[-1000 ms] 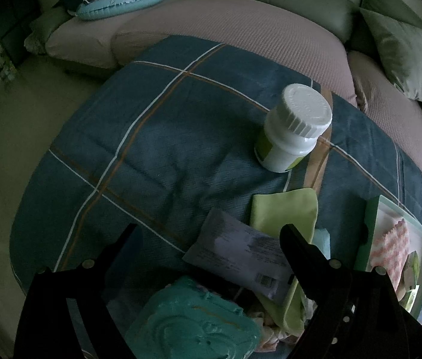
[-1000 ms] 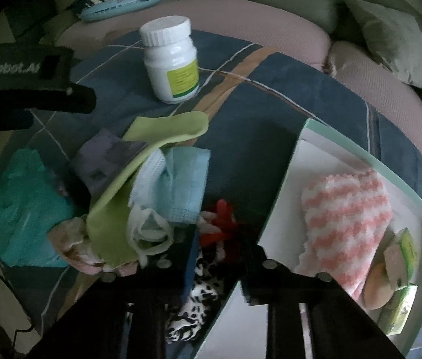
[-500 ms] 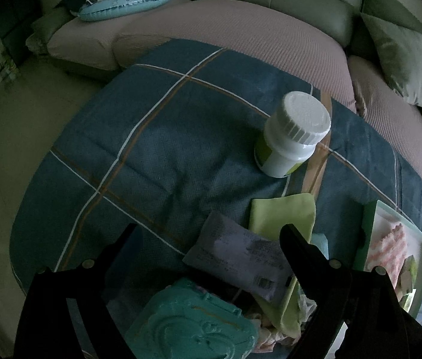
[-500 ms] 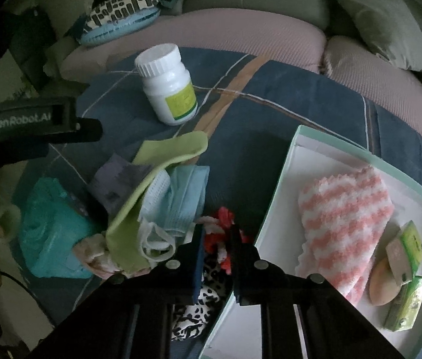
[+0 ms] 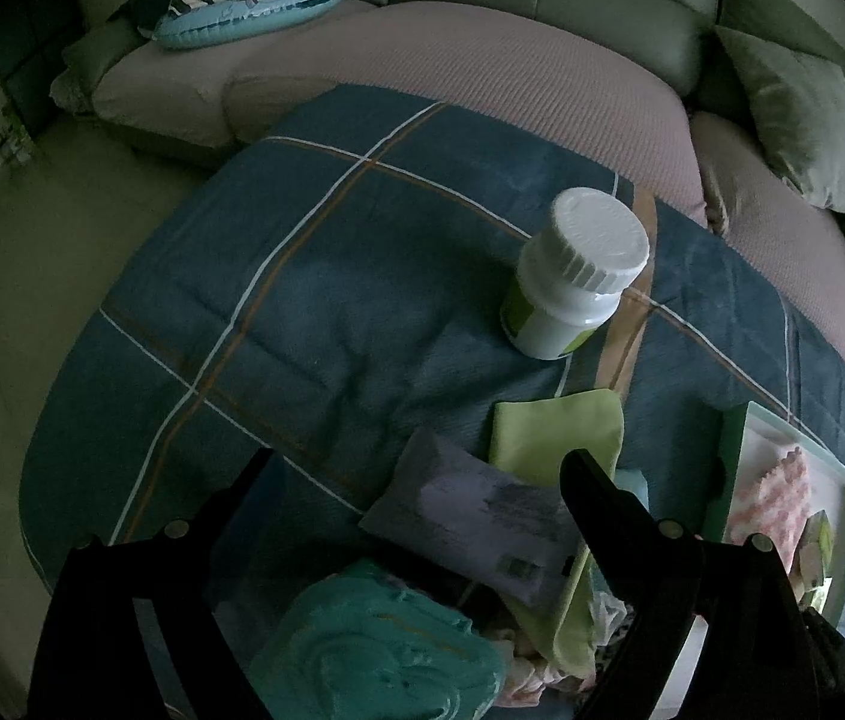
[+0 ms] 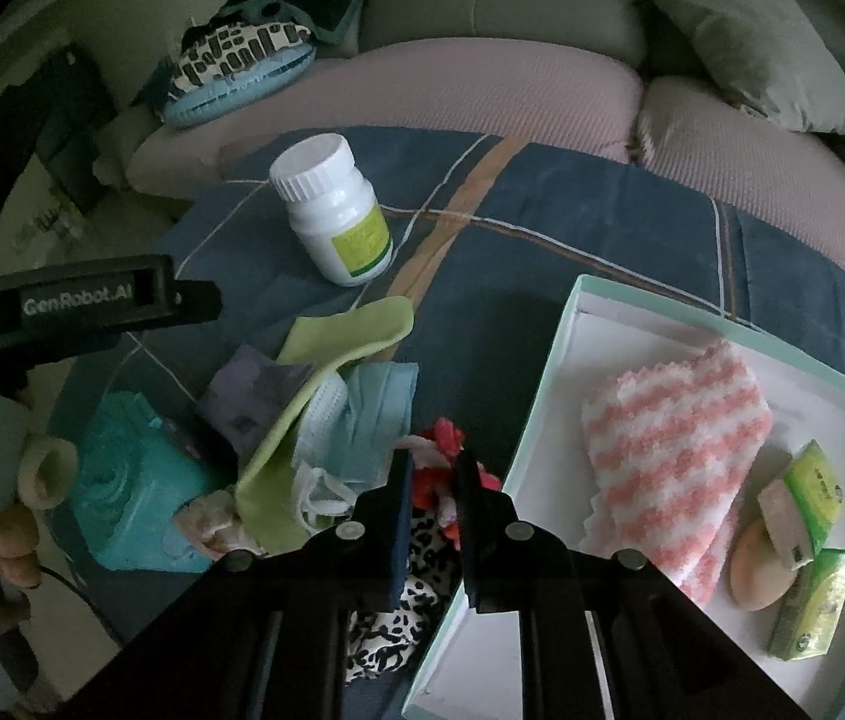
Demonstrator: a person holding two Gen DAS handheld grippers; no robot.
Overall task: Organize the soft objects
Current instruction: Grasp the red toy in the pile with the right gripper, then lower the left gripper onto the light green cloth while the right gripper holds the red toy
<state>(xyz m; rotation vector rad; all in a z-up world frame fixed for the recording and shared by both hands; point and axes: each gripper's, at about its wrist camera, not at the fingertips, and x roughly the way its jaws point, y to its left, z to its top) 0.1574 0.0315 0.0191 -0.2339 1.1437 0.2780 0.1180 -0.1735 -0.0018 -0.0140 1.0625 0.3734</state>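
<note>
Left wrist view: left claw (image 5: 416, 480) gaping wide, nothing between the fingers. Straight below it, a teal plush pouch (image 5: 374, 642); just ahead, a grey paper packet (image 5: 470, 516) lying over a lime cloth (image 5: 554, 432). Farther ahead, a white pill bottle (image 5: 572, 282) upright on the blue plaid blanket (image 5: 302, 300). Rigid, that bottle, no part of the soft lot.

Right wrist view: right claw (image 6: 431, 495) clamped tight on a red-and-white fabric scrunchie (image 6: 440, 438), pinched at its near edge. Feather-light and floppy, likely to dangle; a bite on the bunched middle looks safer than a loose frill. Leopard-print cloth (image 6: 416, 588) under the claw, pale blue face masks (image 6: 374, 414) to its left. To its right, the white box (image 6: 542, 396) holding a pink striped towel (image 6: 674, 450).
</note>
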